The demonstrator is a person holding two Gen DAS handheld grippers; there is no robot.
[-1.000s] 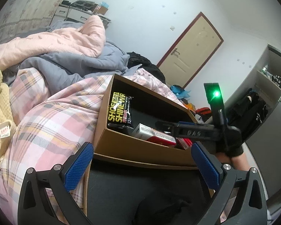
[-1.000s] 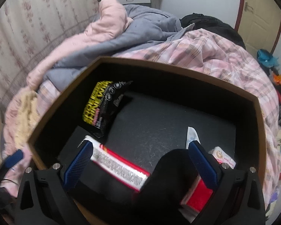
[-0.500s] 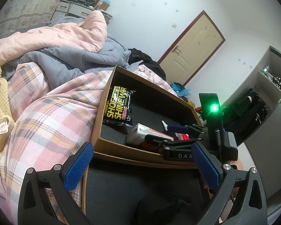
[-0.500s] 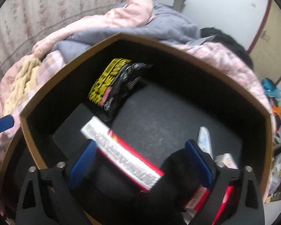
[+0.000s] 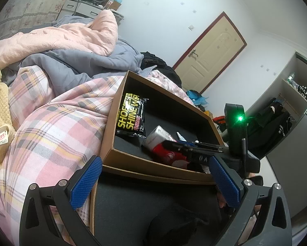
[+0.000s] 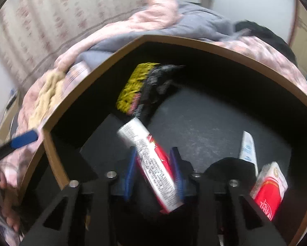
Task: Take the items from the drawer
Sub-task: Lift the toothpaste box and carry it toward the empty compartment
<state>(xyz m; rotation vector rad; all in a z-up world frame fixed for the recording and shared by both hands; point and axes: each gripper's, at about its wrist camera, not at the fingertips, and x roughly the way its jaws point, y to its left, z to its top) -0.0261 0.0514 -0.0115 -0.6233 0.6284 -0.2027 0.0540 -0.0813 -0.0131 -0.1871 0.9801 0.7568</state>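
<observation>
The brown drawer (image 5: 132,160) with a black inside rests on the bed. My right gripper (image 6: 154,164) reaches down into it. Its jaws are closing, and the blue pads press both sides of a red-and-white carton (image 6: 141,139), which tilts up between them. In the left wrist view the same carton (image 5: 157,137) sticks out past the right gripper (image 5: 174,144). A black-and-yellow shoe wipes pack (image 5: 130,116) leans on the drawer's left wall. A white tube (image 6: 247,147) and a second red-and-white carton (image 6: 268,184) lie at the right. My left gripper (image 5: 155,161) is open and empty, just outside the drawer's front wall.
A pink plaid quilt (image 5: 50,123) surrounds the drawer, with pink and grey blankets (image 5: 81,41) piled behind. A closed door (image 5: 212,57) and an open wardrobe (image 5: 286,106) stand to the right. A hand (image 6: 5,184) shows at the lower left of the right wrist view.
The right gripper's jaws went from wide apart to closed around the red-and-white carton, which now tilts up at its far end. The left gripper has stayed in place.
</observation>
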